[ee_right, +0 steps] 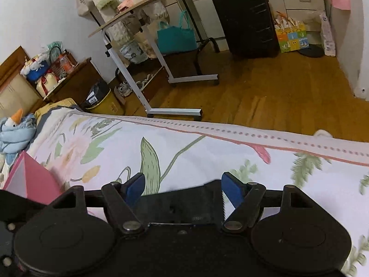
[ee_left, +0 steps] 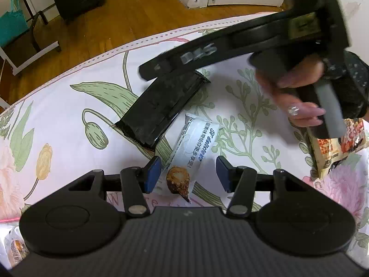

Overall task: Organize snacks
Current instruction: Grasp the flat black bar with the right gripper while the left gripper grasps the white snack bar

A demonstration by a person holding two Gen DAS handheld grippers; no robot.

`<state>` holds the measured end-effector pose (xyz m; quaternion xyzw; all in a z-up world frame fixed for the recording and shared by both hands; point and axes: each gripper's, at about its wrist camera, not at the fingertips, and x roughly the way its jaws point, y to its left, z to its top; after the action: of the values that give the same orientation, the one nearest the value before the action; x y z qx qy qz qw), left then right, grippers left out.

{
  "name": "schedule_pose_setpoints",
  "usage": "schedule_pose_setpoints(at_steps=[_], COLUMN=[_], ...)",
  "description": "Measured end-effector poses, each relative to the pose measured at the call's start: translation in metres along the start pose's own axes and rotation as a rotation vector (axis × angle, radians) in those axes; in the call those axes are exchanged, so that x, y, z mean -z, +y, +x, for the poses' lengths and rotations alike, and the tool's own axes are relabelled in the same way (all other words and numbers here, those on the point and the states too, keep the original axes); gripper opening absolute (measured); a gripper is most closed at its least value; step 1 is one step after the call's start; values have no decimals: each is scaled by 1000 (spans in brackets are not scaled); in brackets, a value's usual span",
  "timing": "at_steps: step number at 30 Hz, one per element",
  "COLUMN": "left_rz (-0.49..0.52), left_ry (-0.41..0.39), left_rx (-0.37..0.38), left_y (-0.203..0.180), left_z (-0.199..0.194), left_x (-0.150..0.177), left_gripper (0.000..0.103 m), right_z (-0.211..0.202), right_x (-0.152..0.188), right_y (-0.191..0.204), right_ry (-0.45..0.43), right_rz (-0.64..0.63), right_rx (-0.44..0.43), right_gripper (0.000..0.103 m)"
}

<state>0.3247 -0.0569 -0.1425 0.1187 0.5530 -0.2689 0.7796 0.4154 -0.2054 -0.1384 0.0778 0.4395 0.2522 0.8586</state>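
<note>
Still, the sorting looks barely begun, judging by how the snacks lie scattered on the floral-printed bedsheet (ee_left: pixel 69 115). Nearest in the left wrist view, the left gripper (ee_left: pixel 188 173) has its blue pads spread wide, with the white plastic snack wrapper printed with blue lettering and a chocolate-nut ball (ee_left: pixel 186 159) lying between them; neither pad seems to press it, so I judge it is not yet gripped. Just beyond that wrapper lies the flat black foil snack packet (ee_left: pixel 159 106), with the wrapper's far end just beside its edge. To the right of the wrapper, well apart, sits a tan and red printed snack bag (ee_left: pixel 336 147), partly behind the person's hand. A fourth small packet (only a corner shows) peeks out at the lower left (ee_left: pixel 16 247).

The right wrist view shows the right gripper (ee_right: pixel 182 188) with its jaws also wide, over the black packet's serrated end (ee_right: pixel 184 205); whether the pads touch it I cannot tell. Left of that packet stands a pink box (ee_right: pixel 30 180), perhaps the place meant for the snacks; the left view does not show it. Conversely, the white wrapper and tan bag appear only from the left.
</note>
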Motion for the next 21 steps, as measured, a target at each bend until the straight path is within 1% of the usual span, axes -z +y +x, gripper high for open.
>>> schedule_pose_setpoints(at_steps=[3, 5, 7, 8, 9, 10, 12, 14, 18, 20, 21], left_rz=[-23, -48, -65, -70, -71, -69, -60, -55, -61, -84, -102], left_ry=[17, 21, 30, 38, 45, 49, 56, 65, 60, 59, 64], left_rx=[7, 20, 30, 40, 50, 55, 60, 81, 46, 52, 65], left_y=[1, 2, 4, 4, 3, 2, -3, -8, -17, -15, -13], left_z=[4, 4, 5, 5, 5, 4, 3, 0, -4, -8, -11], left_x=[1, 1, 4, 5, 6, 8, 12, 17, 24, 28, 30], left_gripper=[51, 49, 46, 39, 36, 31, 29, 28, 26, 26, 26], right_z=[12, 10, 1, -5, -9, -15, -26, -38, -50, -48, -46], right_x=[3, 7, 11, 13, 16, 20, 30, 36, 35, 32, 30], right_y=[13, 16, 16, 15, 13, 12, 10, 11, 18, 23, 28], right_ry=[44, 77, 111, 137, 163, 194, 224, 238, 197, 179, 172], right_rz=[-97, -122, -137, -143, -144, -150, -155, -156, -182, -211, -239], right_rx=[35, 25, 0, -18, -33, -50, -77, -106, -74, -56, -35], right_gripper=[77, 71, 60, 57, 50, 46, 41, 40, 41, 45, 54])
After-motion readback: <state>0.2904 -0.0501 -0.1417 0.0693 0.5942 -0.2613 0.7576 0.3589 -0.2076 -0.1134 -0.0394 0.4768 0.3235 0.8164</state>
